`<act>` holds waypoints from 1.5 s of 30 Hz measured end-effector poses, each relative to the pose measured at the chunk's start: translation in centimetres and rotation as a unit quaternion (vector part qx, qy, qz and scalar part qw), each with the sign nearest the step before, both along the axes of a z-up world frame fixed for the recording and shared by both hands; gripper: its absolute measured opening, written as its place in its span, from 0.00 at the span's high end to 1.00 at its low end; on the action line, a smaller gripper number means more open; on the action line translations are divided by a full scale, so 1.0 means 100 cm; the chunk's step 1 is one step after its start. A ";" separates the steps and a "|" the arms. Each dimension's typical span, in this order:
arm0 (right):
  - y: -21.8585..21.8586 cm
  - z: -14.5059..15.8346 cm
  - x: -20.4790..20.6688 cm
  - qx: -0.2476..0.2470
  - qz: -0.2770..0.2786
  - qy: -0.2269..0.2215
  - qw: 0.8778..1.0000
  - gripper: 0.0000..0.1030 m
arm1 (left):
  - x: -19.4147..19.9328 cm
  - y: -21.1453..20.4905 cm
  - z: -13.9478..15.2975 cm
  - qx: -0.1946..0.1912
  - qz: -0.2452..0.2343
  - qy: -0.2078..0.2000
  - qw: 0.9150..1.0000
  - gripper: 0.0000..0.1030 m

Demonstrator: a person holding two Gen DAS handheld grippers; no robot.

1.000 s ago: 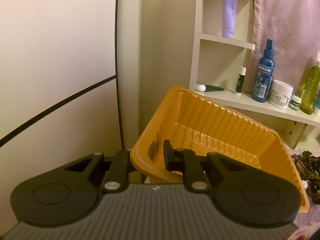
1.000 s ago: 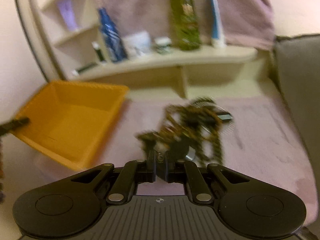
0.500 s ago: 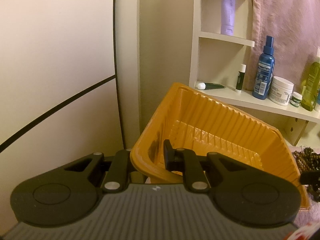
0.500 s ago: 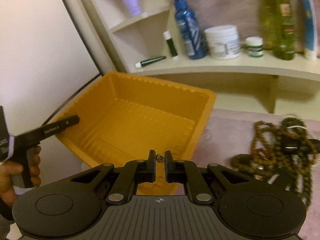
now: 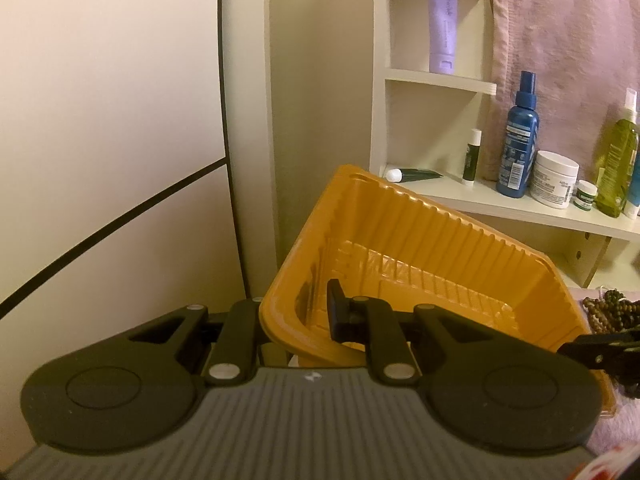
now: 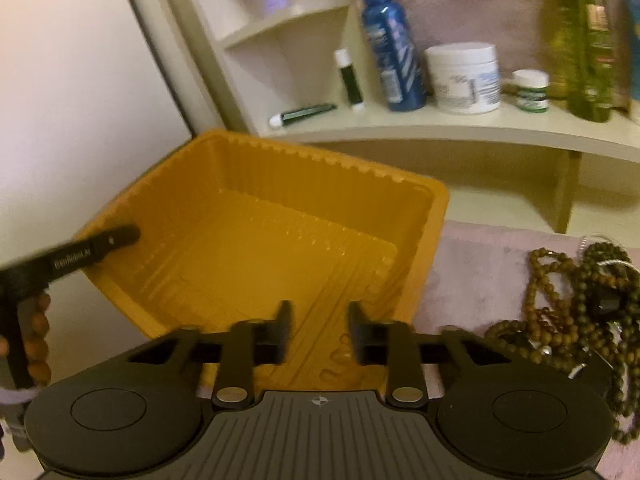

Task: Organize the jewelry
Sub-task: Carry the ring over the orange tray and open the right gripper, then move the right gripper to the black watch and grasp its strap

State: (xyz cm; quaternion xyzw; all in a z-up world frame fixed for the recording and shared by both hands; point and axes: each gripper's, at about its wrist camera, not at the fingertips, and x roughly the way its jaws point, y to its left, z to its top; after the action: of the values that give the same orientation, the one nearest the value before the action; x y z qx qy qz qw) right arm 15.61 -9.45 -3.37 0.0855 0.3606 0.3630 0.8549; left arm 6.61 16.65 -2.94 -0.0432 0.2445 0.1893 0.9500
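Now, left gripper (image 5: 294,316): clamped on the tilted orange tray (image 5: 420,256) rim.
Right gripper (image 6: 318,330): fingers apart, above tray.
Beads (image 6: 580,312): beside tray.

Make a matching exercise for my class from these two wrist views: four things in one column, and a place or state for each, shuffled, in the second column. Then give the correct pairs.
Things
1. orange tray
2. left gripper
3. right gripper
4. brown bead necklaces

Places or states
A. heaped on the pink cloth, outside the tray
B. open, nothing between its fingers
C. tilted, one wall pinched
D. shut on the tray's wall

Pairs: 1-C, 2-D, 3-B, 4-A
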 end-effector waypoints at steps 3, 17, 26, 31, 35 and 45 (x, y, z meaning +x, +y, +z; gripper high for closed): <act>-0.021 0.012 -0.015 0.041 -0.021 -0.025 0.999 0.57 | 0.000 -0.001 0.001 0.001 0.001 0.001 1.000 0.86; -0.138 -0.008 -0.051 -0.029 -0.159 0.046 0.986 0.56 | 0.001 -0.002 0.001 0.008 0.003 0.004 1.000 0.85; -0.111 -0.016 -0.042 -0.059 -0.144 0.034 0.987 0.56 | 0.002 -0.003 0.002 0.008 0.000 0.007 1.000 0.85; -0.094 -0.027 -0.034 -0.078 -0.146 0.019 0.986 0.56 | 0.002 -0.003 0.002 0.009 0.000 0.007 1.000 0.85; -0.091 -0.031 -0.033 -0.099 -0.144 -0.001 0.985 0.69 | 0.002 -0.003 0.002 0.011 -0.001 0.006 1.000 0.85; -0.117 -0.022 -0.047 -0.109 -0.134 -0.027 0.985 0.78 | 0.001 -0.004 0.002 0.009 -0.002 0.005 1.000 0.85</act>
State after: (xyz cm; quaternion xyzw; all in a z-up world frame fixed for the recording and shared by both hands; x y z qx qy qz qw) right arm 10.90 -21.15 -5.60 0.0295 0.3604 0.2054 0.9094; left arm 6.73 16.27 -2.70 -0.0328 0.2477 0.1900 0.9494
